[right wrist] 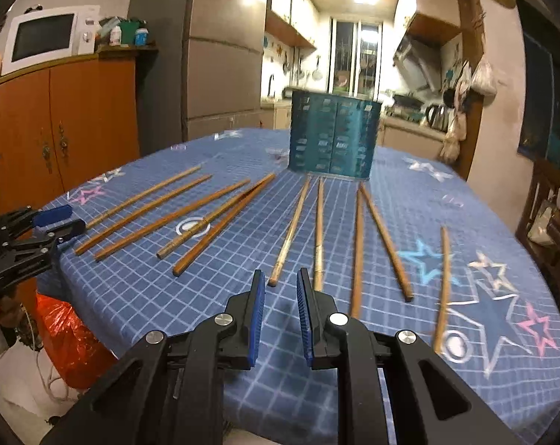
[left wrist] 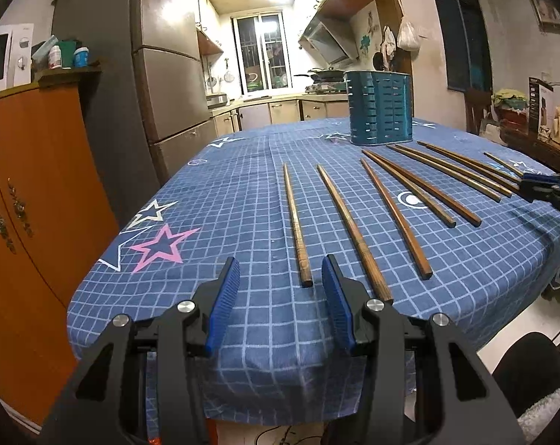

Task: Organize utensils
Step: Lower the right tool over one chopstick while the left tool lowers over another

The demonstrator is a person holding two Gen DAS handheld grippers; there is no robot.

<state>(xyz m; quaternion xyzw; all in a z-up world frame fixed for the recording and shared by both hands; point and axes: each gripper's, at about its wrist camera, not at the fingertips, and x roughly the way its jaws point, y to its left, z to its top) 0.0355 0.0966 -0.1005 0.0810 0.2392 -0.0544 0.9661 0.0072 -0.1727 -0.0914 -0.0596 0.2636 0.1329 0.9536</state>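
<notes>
No writing is reading clearly anywhere. Both the left gripper (left wrist: 280,270) and right gripper (right wrist: 279,283) are hanging open, empty, over chopsticks (right wrist: 319,233) lying before the holder (right wrist: 333,133), which is blurring.

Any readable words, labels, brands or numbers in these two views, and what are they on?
None can be read.
Dark box at the table's far right: print too small.
Bottles on the orange cabinet: labels blurred.
Microwave: no legible brand.
Teal utensil holder, chopsticks and tablecloth: no text.
</notes>
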